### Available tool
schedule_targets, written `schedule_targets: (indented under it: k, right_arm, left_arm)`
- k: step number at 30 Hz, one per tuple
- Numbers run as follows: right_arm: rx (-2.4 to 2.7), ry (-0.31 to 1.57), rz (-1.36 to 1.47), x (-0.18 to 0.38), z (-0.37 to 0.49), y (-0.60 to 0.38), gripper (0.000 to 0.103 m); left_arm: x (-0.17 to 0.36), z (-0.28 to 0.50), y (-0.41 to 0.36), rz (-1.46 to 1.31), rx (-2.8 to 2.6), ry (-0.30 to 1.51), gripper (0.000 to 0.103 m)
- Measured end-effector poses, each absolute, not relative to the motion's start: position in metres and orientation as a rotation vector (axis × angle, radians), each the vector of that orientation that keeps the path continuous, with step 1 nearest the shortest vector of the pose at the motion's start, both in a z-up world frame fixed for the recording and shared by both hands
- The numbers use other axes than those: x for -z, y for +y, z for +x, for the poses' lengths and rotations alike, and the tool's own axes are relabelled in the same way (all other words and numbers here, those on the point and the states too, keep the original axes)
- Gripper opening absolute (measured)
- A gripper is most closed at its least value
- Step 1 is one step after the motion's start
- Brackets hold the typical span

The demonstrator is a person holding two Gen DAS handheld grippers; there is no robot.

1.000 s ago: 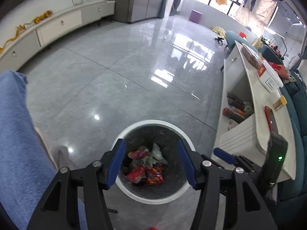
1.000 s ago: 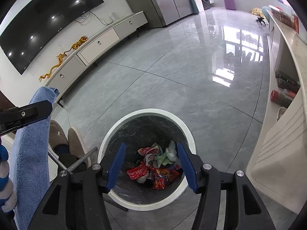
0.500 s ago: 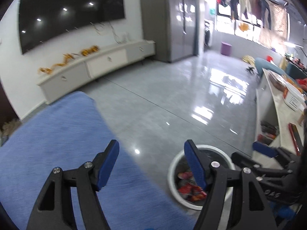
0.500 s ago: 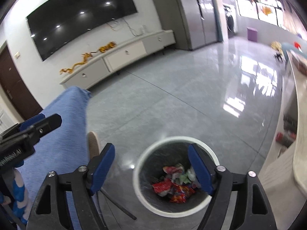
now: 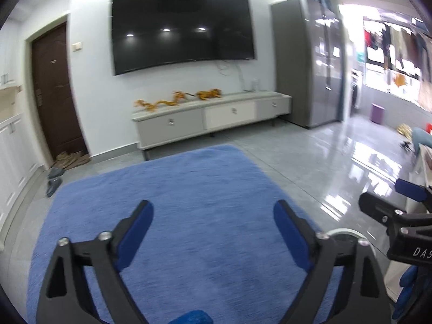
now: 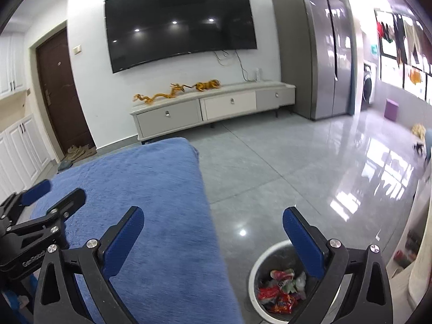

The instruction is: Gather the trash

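Observation:
The white-rimmed trash bin (image 6: 251,278) stands on the floor at the lower right, holding red and green snack wrappers (image 6: 280,289). My right gripper (image 6: 213,240) hangs above and left of it, its jaws opening with nothing between them. My left gripper (image 5: 213,229) is over a blue plush-covered surface (image 5: 189,189), its jaws also opening and empty. Only a sliver of the bin's rim (image 5: 348,233) shows behind the left gripper's right finger. Each gripper appears in the other's view: the right gripper (image 5: 383,197) at the right edge, the left gripper (image 6: 63,191) at the left edge.
A low TV cabinet (image 6: 216,108) with gold dragon figures sits under a wall TV (image 6: 178,24). A grey fridge (image 6: 318,54) is to its right and a dark door (image 6: 62,91) to its left. A glossy tiled floor (image 6: 297,167) and a white counter edge (image 6: 421,243) lie to the right.
Both grippers rose from above the bin and tilted up toward the TV wall, the left swinging over the blue surface. Both sets of jaws spread wider. The bin slid to the lower right.

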State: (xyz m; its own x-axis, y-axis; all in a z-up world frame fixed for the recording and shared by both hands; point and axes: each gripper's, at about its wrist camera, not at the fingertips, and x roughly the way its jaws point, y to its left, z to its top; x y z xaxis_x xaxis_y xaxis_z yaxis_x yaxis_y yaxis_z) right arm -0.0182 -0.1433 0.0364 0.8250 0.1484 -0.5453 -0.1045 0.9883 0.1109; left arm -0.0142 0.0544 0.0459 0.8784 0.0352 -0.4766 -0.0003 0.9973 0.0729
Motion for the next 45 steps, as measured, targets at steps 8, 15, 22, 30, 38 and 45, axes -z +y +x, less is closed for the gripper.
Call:
schedule_targets:
  k: [8, 15, 22, 30, 38, 45]
  right_arm:
    - [-0.127, 0.561, 0.008, -0.041, -0.028, -0.109, 0.103]
    - [-0.105, 0.554, -0.005, -0.043, -0.034, -0.101, 0.103]
    - [-0.064, 0.539, -0.01, -0.045, -0.052, -0.104, 0.103]
    - [-0.002, 0.495, 0.002, -0.064, -0.074, -0.121, 0.103]
    - [0.006, 0.437, 0.006, -0.077, -0.105, -0.131, 0.103]
    - [0.019, 0.4, 0.006, -0.088, -0.125, -0.142, 0.103]
  left_arm:
    - [-0.047, -0.03, 0.101, -0.007, -0.103, 0.481, 0.103]
    - [-0.043, -0.048, 0.121, -0.019, -0.152, 0.49, 0.103]
    - [-0.054, -0.067, 0.113, 0.004, -0.173, 0.445, 0.103]
    - [-0.072, -0.087, 0.102, 0.006, -0.157, 0.402, 0.103]
    - [-0.089, -0.112, 0.085, 0.019, -0.143, 0.367, 0.103]
    - [-0.101, -0.123, 0.064, 0.034, -0.107, 0.351, 0.103]
